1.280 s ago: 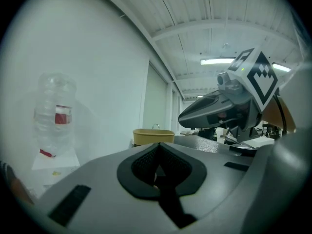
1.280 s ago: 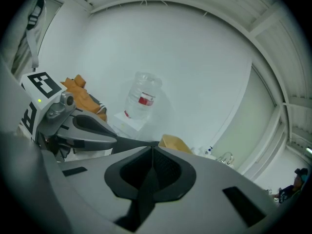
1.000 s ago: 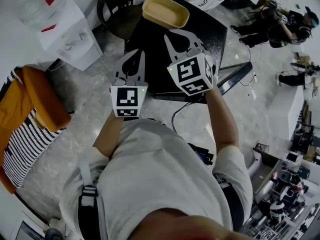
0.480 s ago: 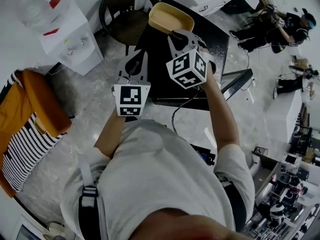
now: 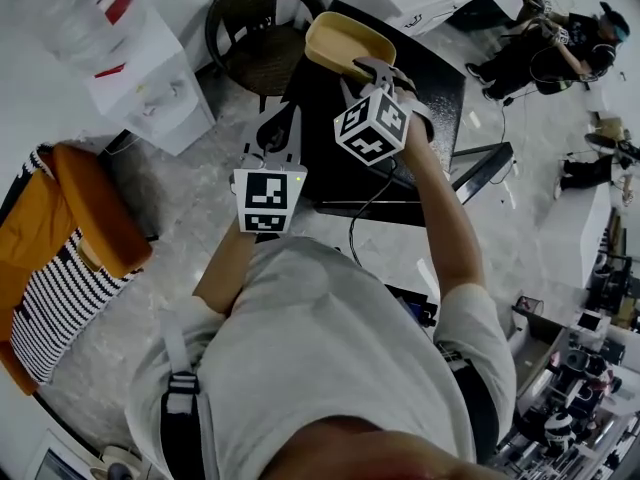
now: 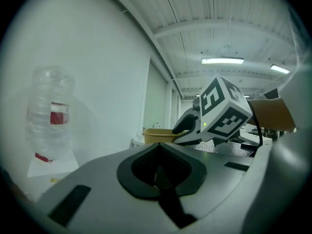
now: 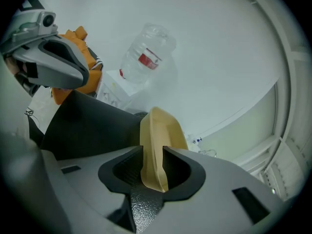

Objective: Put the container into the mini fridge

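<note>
Since the earlier frame the right gripper (image 5: pixel 372 66) has been brought forward and lowered over the black mini fridge (image 5: pixel 425 103) to the tan container (image 5: pixel 340 36), and its jaws, pressed together then, have just been opening. At far left, a clear water bottle (image 5: pixel 92 8) with a red label is seen upended on a white dispenser (image 5: pixel 152 93). Below it an orange cushion (image 5: pixel 88 200) is laid over striped fabric (image 5: pixel 50 298). A round dark seat (image 5: pixel 250 38) is set just beside the fridge's left edge. The left gripper (image 5: pixel 283 118) is held level near that same edge, with its jaws pressed together and nothing between them. The container is placed on the fridge's top, at the far left corner. Its near wall is taken in between the right gripper's spread jaws, which are tilted downward; whether the pads are touching it cannot be told. At far right, a person (image 5: pixel 560 43) in dark clothing is seen well apart from the fridge.
</note>
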A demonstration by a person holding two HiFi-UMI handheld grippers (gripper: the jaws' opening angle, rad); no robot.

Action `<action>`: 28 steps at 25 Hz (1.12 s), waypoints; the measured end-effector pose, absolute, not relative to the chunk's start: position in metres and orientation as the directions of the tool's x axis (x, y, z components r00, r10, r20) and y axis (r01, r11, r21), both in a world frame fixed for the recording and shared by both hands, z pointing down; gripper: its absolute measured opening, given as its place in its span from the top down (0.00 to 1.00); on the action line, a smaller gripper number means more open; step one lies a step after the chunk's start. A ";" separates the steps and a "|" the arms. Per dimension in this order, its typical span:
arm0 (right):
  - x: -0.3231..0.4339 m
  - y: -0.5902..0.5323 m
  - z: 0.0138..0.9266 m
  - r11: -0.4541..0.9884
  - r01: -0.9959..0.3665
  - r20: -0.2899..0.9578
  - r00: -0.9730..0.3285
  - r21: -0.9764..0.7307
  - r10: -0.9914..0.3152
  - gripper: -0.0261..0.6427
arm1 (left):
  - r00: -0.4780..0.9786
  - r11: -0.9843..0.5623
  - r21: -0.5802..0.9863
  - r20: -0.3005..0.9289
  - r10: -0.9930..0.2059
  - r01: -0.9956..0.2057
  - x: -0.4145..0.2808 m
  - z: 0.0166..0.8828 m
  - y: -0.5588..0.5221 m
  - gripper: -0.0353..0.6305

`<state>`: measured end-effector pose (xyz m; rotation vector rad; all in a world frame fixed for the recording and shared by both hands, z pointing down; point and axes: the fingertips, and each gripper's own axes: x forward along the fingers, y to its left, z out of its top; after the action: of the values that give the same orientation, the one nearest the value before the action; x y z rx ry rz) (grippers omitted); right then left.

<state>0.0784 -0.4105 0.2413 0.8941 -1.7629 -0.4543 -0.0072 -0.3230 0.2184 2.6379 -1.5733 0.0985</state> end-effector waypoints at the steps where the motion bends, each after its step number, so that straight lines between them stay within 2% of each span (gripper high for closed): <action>1: 0.079 -0.412 0.243 0.642 -0.347 0.634 -0.152 0.684 -0.758 0.76 | 0.476 -0.475 0.027 0.091 -0.875 -0.879 -0.007 0.219 -0.323 0.93; 14: 0.079 -0.407 0.245 0.628 -0.335 0.619 -0.148 0.703 -0.771 0.88 | 0.462 -0.462 0.026 0.098 -0.881 -0.886 -0.011 0.222 -0.320 0.93; 28: 0.072 -0.368 0.223 0.659 -0.333 0.606 -0.260 0.674 -0.752 0.88 | 0.451 -0.451 0.025 0.106 -0.886 -0.892 0.005 0.224 -0.305 0.93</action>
<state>0.0717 -0.3684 0.2235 0.8591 -1.8541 -0.5133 0.0052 -0.3046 0.2238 2.6090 -1.6027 0.1189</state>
